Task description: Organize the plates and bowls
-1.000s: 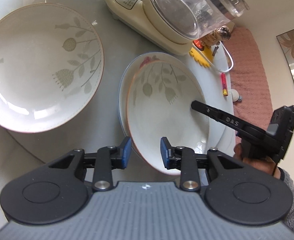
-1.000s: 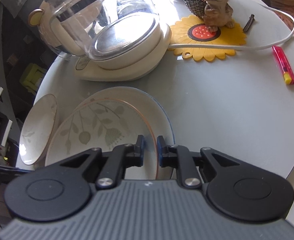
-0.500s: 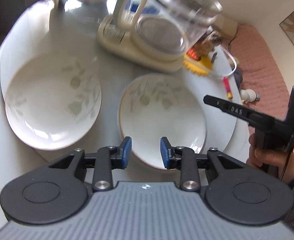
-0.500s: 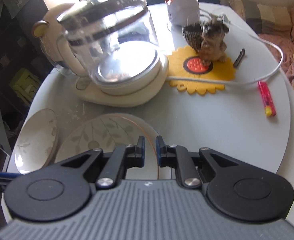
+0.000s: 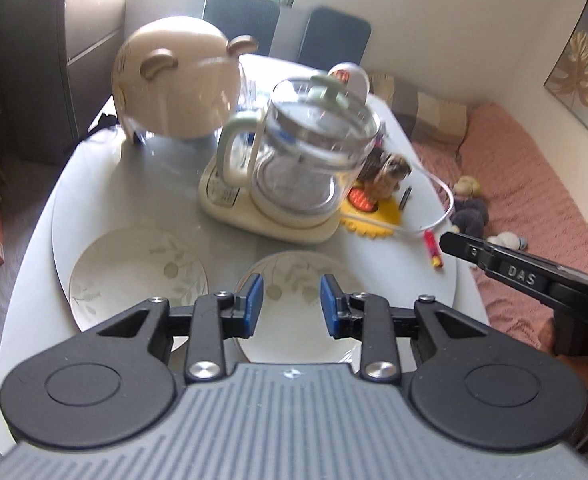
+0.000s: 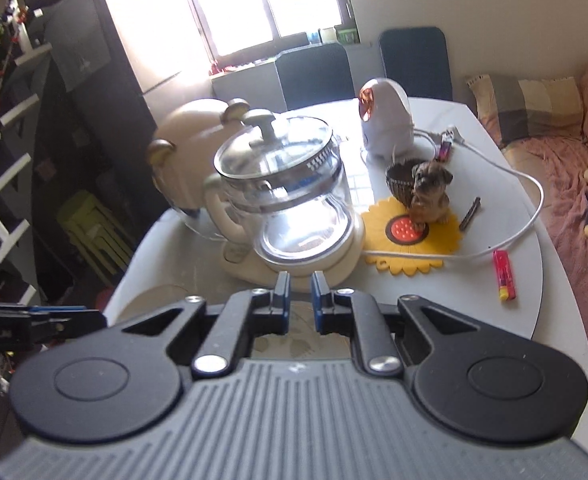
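Jaws of the left gripper [image 5: 288, 304] gape empty above a leaf-patterned bowl [image 5: 294, 344]; right gripper [image 6: 299, 302] jaws nearly closed, empty

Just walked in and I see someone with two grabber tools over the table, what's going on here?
A person is tidying dishes with a gripper in each hand. Neither holds anything now: the left gripper is open above a leaf-patterned bowl, and the right gripper has only a narrow gap and hangs clear of the dishes. Another bowl sits apart on the table, near the glass kettle.
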`<state>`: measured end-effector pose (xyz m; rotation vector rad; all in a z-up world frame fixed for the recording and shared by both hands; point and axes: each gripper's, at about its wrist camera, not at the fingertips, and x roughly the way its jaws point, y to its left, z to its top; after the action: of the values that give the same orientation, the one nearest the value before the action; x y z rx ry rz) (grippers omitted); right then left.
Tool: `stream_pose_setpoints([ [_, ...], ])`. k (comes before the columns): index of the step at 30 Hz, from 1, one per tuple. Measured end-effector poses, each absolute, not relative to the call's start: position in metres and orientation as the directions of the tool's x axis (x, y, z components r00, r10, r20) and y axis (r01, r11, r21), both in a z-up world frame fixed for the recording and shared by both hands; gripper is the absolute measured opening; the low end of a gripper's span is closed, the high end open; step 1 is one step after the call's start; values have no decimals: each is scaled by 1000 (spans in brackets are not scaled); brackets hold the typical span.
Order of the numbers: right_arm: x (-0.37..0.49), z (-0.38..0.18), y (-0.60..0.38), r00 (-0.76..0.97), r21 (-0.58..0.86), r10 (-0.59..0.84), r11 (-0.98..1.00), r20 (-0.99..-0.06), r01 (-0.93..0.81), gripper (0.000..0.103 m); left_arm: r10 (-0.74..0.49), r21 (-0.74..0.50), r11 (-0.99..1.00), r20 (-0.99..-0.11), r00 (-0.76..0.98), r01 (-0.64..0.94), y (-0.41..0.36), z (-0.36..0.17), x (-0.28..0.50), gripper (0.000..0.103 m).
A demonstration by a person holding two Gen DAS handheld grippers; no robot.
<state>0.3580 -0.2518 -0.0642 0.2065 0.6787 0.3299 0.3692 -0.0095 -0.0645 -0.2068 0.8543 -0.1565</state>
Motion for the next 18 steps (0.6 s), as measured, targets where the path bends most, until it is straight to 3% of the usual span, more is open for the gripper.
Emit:
stream_pose_setpoints([
  [9,316,-34,-261,749,284,376,924,-546,-257,14,-197,-234,971,-691,696,42,-13,-36,330,35],
  [18,263,-31,-271,713,300,394,917,-580,-263,14,-171,-227,974,-662,729,22,-22,-22,281,35],
])
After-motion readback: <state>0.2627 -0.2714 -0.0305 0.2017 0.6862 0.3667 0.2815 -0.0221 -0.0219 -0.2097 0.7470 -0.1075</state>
